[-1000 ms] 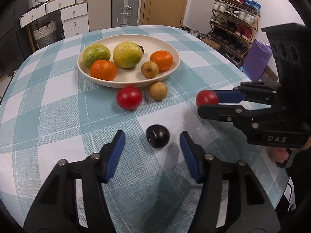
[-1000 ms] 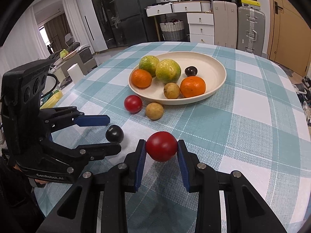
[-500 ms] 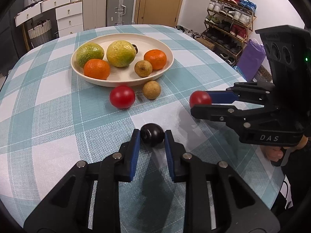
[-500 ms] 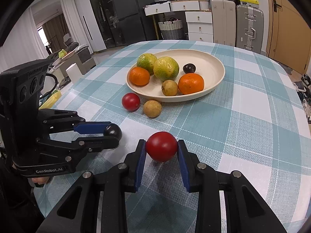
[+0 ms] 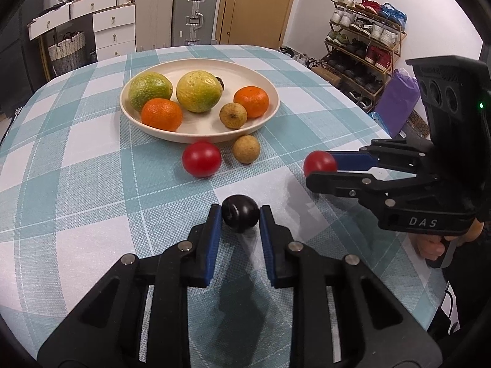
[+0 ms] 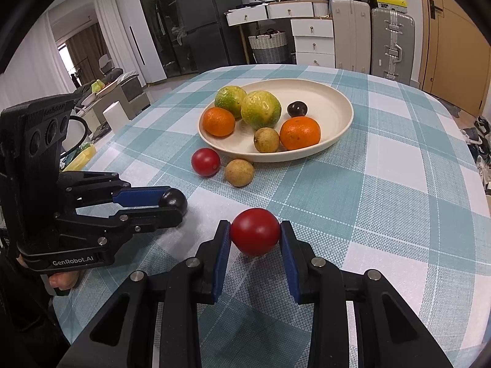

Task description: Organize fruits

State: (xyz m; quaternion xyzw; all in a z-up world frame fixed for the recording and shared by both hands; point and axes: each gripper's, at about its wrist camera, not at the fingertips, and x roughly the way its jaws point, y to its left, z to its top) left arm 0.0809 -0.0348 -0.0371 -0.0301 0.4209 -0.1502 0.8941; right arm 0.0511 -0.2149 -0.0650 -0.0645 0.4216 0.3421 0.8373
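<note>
My left gripper (image 5: 240, 219) is shut on a small dark plum (image 5: 240, 217) just above the checked tablecloth; the right wrist view shows that plum (image 6: 175, 201) at the left. My right gripper (image 6: 255, 233) is shut on a red tomato (image 6: 255, 231), seen at the right in the left wrist view as the tomato (image 5: 319, 163). Ahead stands a cream plate (image 5: 264, 90) with two oranges, two green-yellow citrus fruits, a small brown fruit and a dark plum. A second red tomato (image 5: 201, 159) and a brown round fruit (image 5: 246, 149) lie on the cloth in front of the plate.
The table's right edge (image 5: 353, 92) drops toward a shoe rack (image 5: 365, 40) and a purple bag. Suitcases, drawers and a basket stand behind the table. A person's hand (image 5: 429, 245) holds the right gripper's handle.
My left gripper's jaws closed from wide open onto the dark plum and lifted it slightly. The right gripper has held the red tomato the whole time without moving.
</note>
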